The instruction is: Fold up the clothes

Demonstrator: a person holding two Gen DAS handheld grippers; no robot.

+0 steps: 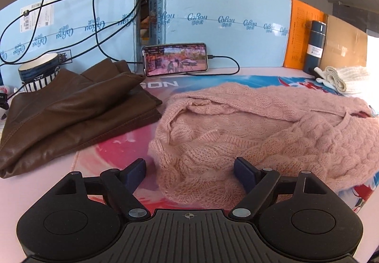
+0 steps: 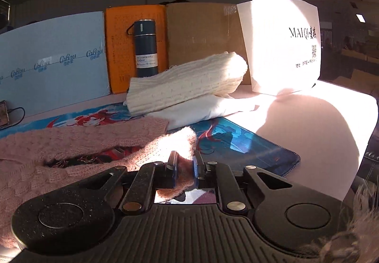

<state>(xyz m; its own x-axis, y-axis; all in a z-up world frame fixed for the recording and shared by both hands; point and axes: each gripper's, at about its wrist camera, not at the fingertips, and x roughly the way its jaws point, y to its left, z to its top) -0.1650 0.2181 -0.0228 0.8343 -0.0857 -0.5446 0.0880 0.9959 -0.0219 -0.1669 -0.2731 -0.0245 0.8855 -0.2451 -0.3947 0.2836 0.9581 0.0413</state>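
**A:** Where's the sweater (image 1: 260, 130) now?

**B:** The pink knit lies in a loose heap on the printed mat (image 2: 248, 144), right of the brown leather garment (image 1: 71, 116), which looks already folded. One cuffed end of it (image 2: 175, 144) is lifted off the mat, and your right gripper (image 2: 184, 169) is clamped on that knit, jaws nearly together with wool bunched between them.

**A:** And my left?

**B:** Your left gripper (image 1: 190, 171) is spread wide and holds nothing; it sits at the near edge of the sweater, with one finger (image 1: 244, 170) over the knit and the other over bare mat.

**A:** So how do I do this fold well?

**B:** I judge you're early in it, since the body is bunched, not flat. Close your left on the near edge so you have two anchors before you pull. Then draw the two apart to take out the slack; a loose cable knit stretches and sags, so lift gently. Keep your right grip deep enough that the wool doesn't slip out.

**A:** Anything to avoid?

**B:** The cream knit (image 2: 187, 80) and white cloth sit just beyond your right gripper, with a dark flask (image 2: 145, 47) behind. The phone (image 1: 175, 59) and its cable (image 1: 227, 66) stand behind the sweater, so sweep the sleeve inward, not toward them
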